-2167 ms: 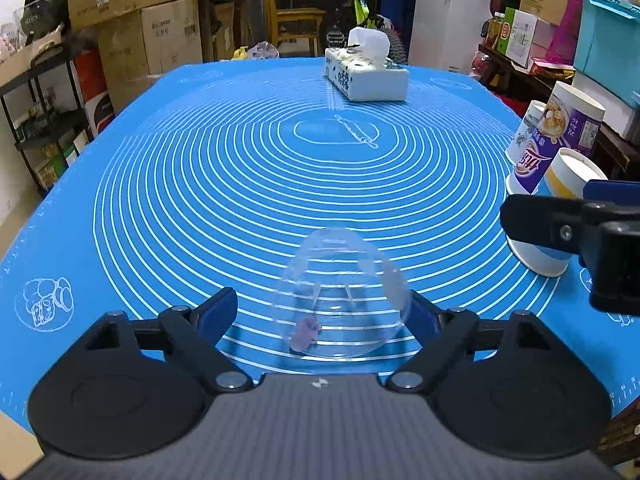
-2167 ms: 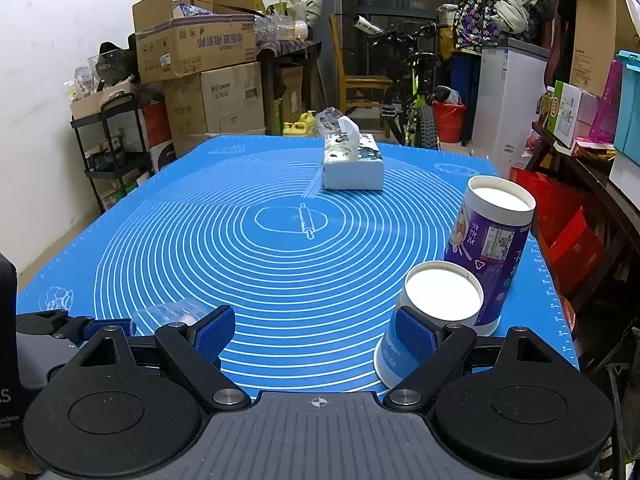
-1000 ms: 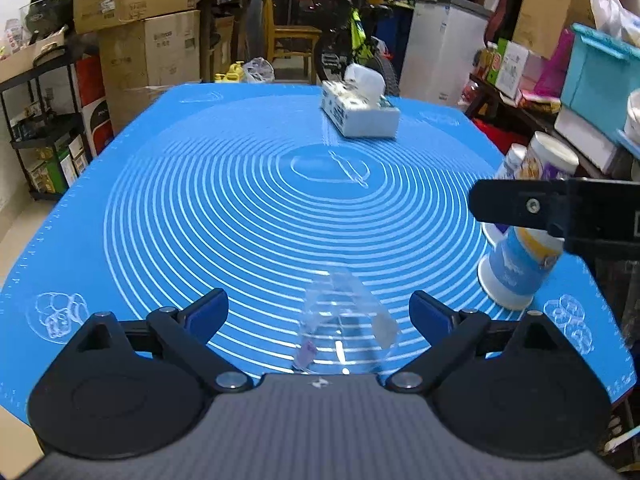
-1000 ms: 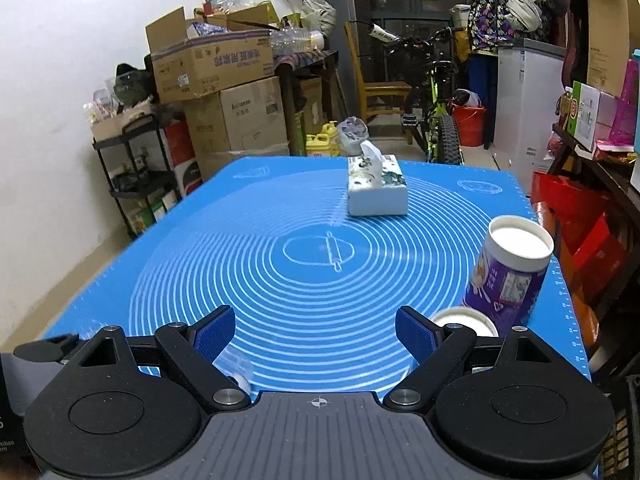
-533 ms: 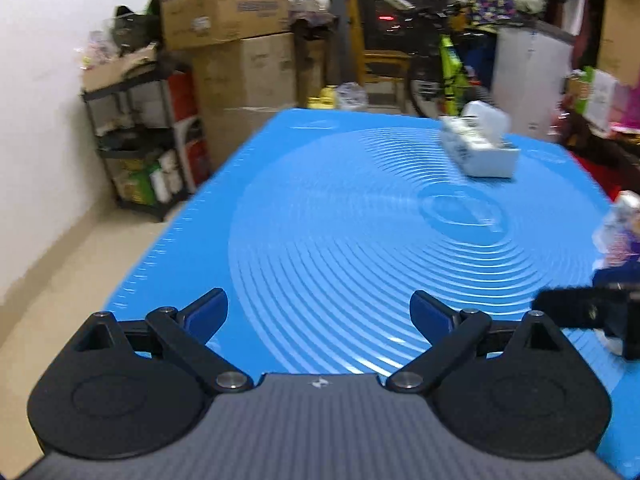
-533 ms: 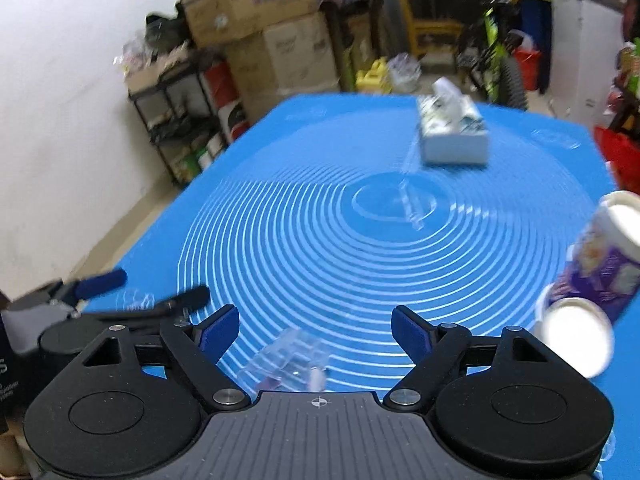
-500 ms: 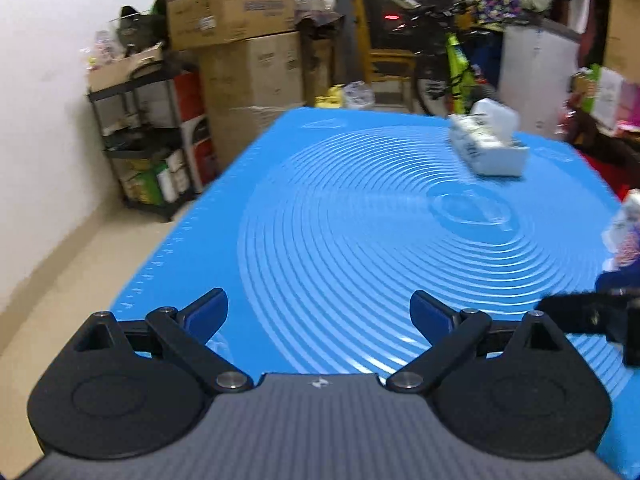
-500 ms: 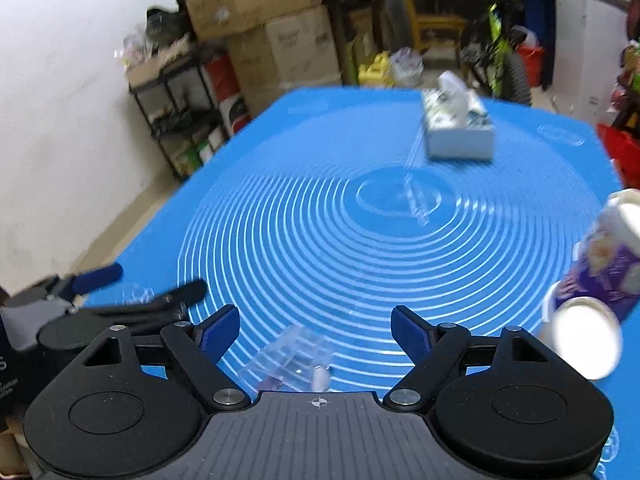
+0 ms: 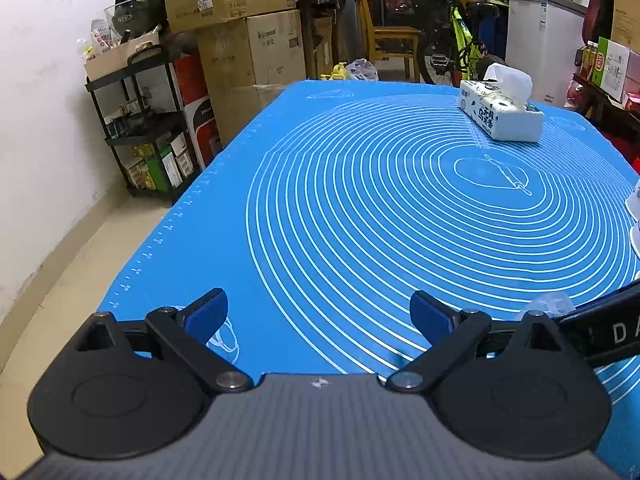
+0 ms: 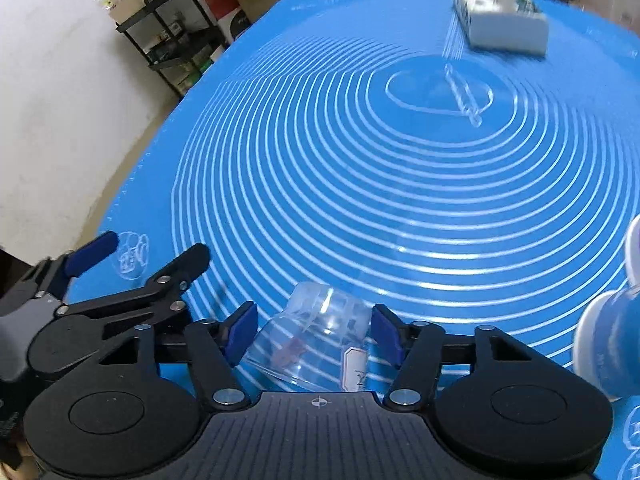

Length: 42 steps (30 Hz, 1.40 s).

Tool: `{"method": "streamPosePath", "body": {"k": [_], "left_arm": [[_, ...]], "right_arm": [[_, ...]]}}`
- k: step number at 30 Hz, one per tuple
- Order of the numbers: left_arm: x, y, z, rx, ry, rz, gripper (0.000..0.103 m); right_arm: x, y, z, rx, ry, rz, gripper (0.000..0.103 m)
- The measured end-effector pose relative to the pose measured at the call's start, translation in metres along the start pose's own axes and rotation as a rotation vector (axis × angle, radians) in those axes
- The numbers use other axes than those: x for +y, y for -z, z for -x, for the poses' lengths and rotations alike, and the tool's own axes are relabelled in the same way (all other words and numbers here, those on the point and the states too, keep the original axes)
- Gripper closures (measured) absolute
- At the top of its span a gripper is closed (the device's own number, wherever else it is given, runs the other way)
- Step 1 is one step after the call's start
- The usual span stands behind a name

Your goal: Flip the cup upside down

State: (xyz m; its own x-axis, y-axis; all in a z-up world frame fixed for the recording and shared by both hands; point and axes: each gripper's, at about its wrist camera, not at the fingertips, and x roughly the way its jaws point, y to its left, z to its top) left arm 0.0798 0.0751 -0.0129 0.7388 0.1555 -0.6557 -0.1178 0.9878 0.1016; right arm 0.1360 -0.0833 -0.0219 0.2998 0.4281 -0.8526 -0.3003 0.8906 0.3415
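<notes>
Left wrist view: left gripper [image 9: 318,314] held low over blue mat [image 9: 360,220], jaws spread wide, empty; tissue box [image 9: 502,114] far off.
Right wrist view: right gripper [image 10: 314,330] tilted down, jaws flanking the clear cup [image 10: 316,342] lying on its side; contact unclear.

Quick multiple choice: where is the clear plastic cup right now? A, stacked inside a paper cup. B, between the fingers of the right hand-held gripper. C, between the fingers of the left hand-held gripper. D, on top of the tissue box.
B: in the right wrist view the clear plastic cup sits between the blue pads of the right hand-held gripper, while the left hand-held gripper is open over bare mat.
</notes>
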Motion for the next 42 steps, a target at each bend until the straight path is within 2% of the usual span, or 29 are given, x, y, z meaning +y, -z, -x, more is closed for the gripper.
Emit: {"method": "streamPosePath", "body": {"k": [7, 14, 17, 21, 24, 26, 31, 42], "left_arm": [[0.001, 0.001, 0.001, 0.000, 0.008, 0.007, 0.006], [0.001, 0.000, 0.000, 0.004, 0.018, 0.019, 0.006], [0.002, 0.000, -0.001, 0.007, 0.020, 0.022, 0.006], [0.002, 0.001, -0.001, 0.009, 0.023, 0.030, 0.006], [0.003, 0.001, -0.001, 0.007, 0.021, 0.040, 0.006], [0.002, 0.002, -0.001, 0.010, 0.021, 0.045, 0.006], [-0.002, 0.005, 0.000, 0.010, 0.028, 0.030, 0.006], [-0.015, 0.011, 0.011, 0.009, 0.054, -0.001, 0.006]], "right_arm": [[0.002, 0.006, 0.004, -0.022, -0.022, -0.002, 0.044], [-0.010, 0.005, 0.012, -0.115, -0.021, -0.032, 0.049], [-0.011, 0.003, 0.020, -0.225, 0.022, -0.026, 0.049], [-0.004, 0.006, 0.024, -0.426, 0.167, 0.050, 0.049], [-0.003, 0.020, 0.018, -0.571, 0.231, 0.125, 0.049], [0.000, 0.031, 0.010, -0.623, 0.292, 0.194, 0.049], [0.001, 0.057, 0.005, -0.651, 0.311, 0.267, 0.050], [-0.009, 0.085, 0.019, -0.608, 0.249, 0.212, 0.054]]}}
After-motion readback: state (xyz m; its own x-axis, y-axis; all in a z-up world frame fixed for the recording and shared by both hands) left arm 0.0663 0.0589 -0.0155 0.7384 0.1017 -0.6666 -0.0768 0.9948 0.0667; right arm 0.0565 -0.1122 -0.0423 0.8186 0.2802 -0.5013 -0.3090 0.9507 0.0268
